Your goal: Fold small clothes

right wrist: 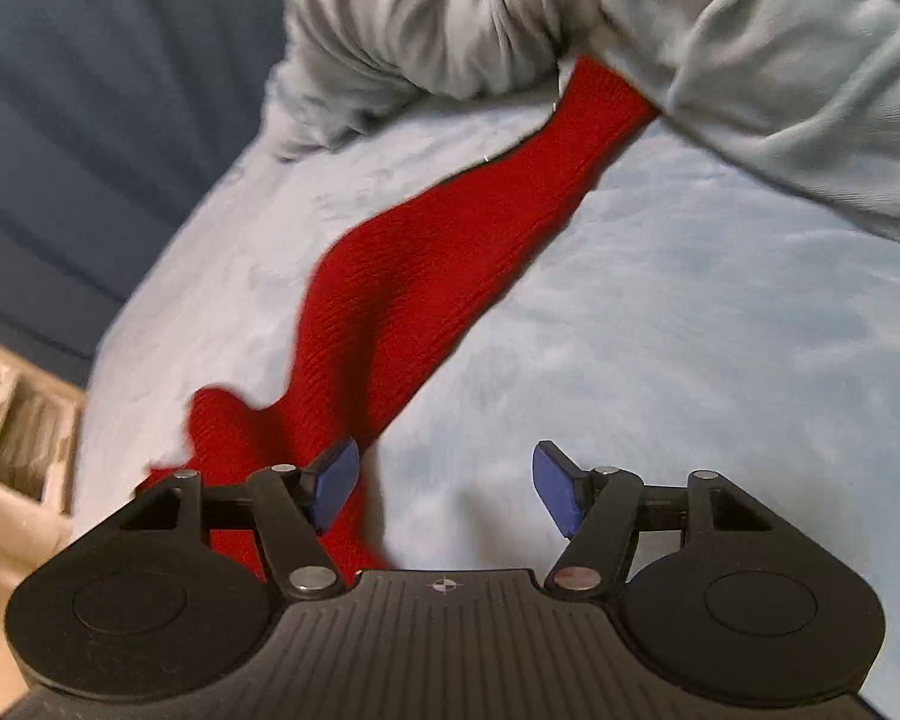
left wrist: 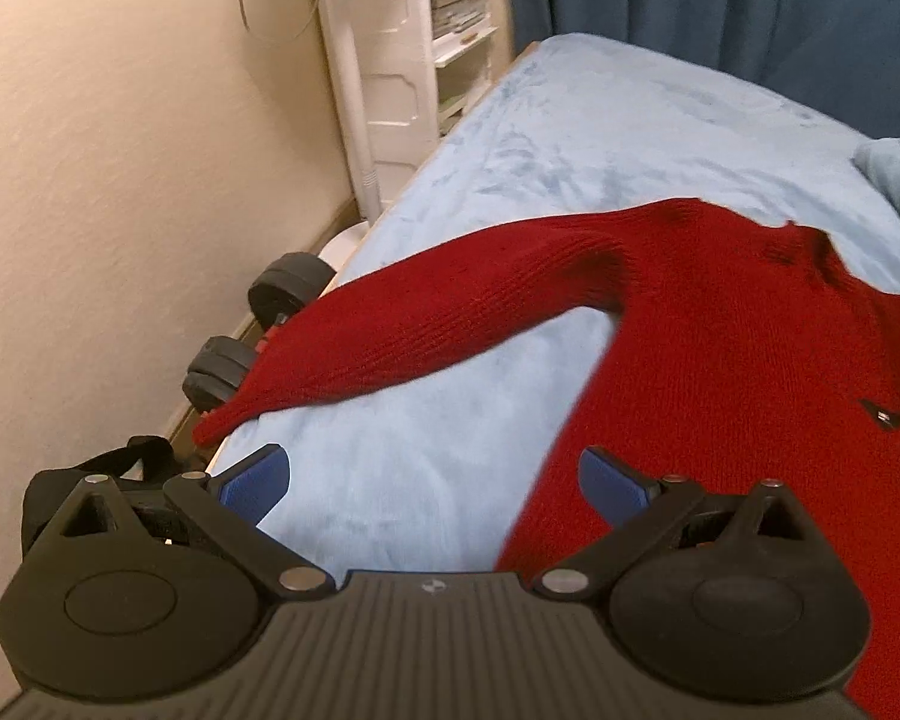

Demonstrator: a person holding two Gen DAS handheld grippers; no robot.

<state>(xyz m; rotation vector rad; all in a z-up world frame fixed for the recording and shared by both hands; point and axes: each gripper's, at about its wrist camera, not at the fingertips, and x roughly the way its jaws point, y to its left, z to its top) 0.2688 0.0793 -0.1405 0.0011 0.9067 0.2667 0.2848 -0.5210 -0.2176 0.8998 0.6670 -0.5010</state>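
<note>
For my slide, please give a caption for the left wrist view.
Open left gripper above a red sweater spread on a light blue blanket.

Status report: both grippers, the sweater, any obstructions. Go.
Left gripper open, empty. Right gripper open, empty. Red sweater spread unfolded on blue blanket. One sleeve cuff tucked under bunched grey bedding; other sleeve overhangs bed edge.

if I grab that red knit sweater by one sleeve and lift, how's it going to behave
Probably floppy: the red sweater lies limp on the blue blanket, its sleeve rumpled and wavy. The sleeve hanging off the bed's edge suggests it drapes and trails. The thick knit will likely stretch rather than slip.
</note>
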